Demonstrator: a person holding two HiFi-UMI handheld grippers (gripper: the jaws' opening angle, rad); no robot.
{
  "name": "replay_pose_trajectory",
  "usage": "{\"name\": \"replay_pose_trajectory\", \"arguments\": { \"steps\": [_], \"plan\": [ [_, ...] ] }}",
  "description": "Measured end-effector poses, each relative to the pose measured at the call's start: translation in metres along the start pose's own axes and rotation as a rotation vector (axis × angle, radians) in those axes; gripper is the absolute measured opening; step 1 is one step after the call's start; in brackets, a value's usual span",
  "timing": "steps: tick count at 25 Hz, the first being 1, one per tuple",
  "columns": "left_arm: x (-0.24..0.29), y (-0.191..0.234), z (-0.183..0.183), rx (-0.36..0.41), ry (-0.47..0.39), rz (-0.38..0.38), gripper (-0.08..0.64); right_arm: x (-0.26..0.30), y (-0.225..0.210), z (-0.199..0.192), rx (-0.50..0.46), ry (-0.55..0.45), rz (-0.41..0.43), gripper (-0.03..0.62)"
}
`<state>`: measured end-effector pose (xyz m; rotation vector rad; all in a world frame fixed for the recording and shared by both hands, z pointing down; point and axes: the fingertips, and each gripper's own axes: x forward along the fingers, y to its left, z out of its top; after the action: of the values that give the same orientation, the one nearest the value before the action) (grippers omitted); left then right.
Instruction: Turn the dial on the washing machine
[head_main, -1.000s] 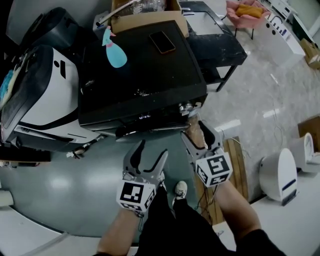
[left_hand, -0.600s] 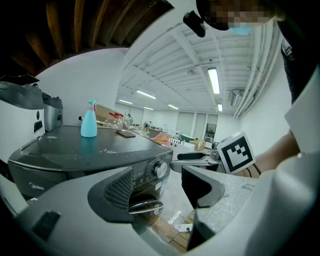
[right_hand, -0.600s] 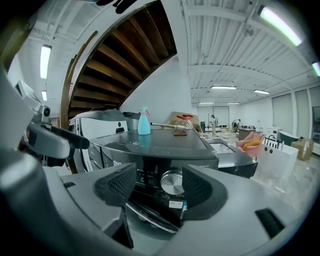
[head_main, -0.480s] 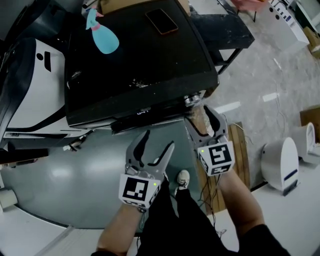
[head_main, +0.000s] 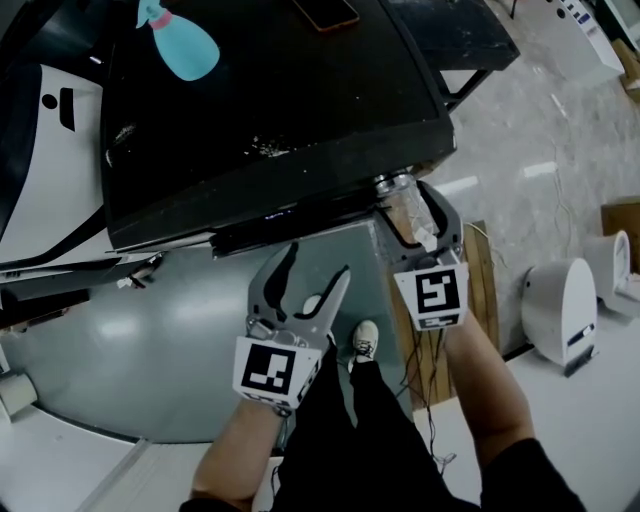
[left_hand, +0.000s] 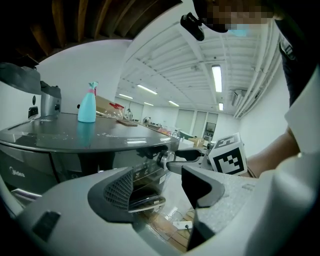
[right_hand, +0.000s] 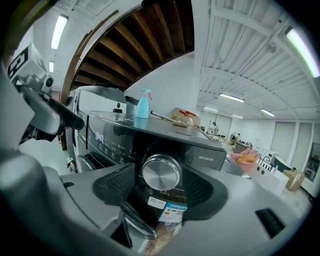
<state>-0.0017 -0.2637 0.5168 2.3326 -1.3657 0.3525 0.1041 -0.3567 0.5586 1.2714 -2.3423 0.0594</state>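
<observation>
The black washing machine (head_main: 270, 100) shows its silver dial (right_hand: 161, 173) at the right end of the front panel; the head view shows the dial (head_main: 385, 186) under the lid's right corner. My right gripper (right_hand: 161, 189) is open and has just been opening. The dial stands between its two pads, and neither pad presses on it. In the head view the right gripper (head_main: 408, 200) reaches up to that corner. My left gripper (head_main: 318, 265) hangs open and empty in front of the machine's door, left of the right one, and the left gripper (left_hand: 157, 187) view also shows nothing between its jaws.
A teal spray bottle (head_main: 180, 45) and a phone (head_main: 325, 12) lie on the machine's lid. A white appliance (head_main: 50, 120) stands to the left and a small white unit (head_main: 560, 315) on the floor at right. A wooden board (head_main: 480, 290) and the person's shoe (head_main: 365, 340) are below.
Both grippers have sunk and closed in on the machine's front. The right gripper's jaws, earlier just below the dial, now flank it. The left gripper stays open.
</observation>
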Motion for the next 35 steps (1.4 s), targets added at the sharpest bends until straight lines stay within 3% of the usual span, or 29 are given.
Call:
{"name": "replay_pose_trajectory", "arguments": {
  "steps": [6,12,15,23,35],
  "plan": [
    [0.006,0.001,-0.01,-0.018,0.013,-0.003,0.284,0.012,0.001,-0.007,-0.067,0.008,-0.021,0.29],
    [0.006,0.0,-0.018,-0.029,0.017,-0.012,0.284,0.016,-0.002,-0.007,-0.014,-0.009,-0.059,0.267],
    [0.005,0.0,-0.02,-0.036,0.018,-0.012,0.284,0.016,-0.003,-0.008,0.054,-0.019,-0.055,0.267],
    [0.002,0.003,-0.024,-0.04,0.014,-0.01,0.284,0.02,-0.011,-0.009,0.354,-0.111,0.019,0.272],
    [-0.001,0.001,-0.026,-0.044,0.004,-0.014,0.284,0.017,-0.006,-0.008,0.248,-0.102,-0.004,0.299]
  ]
}}
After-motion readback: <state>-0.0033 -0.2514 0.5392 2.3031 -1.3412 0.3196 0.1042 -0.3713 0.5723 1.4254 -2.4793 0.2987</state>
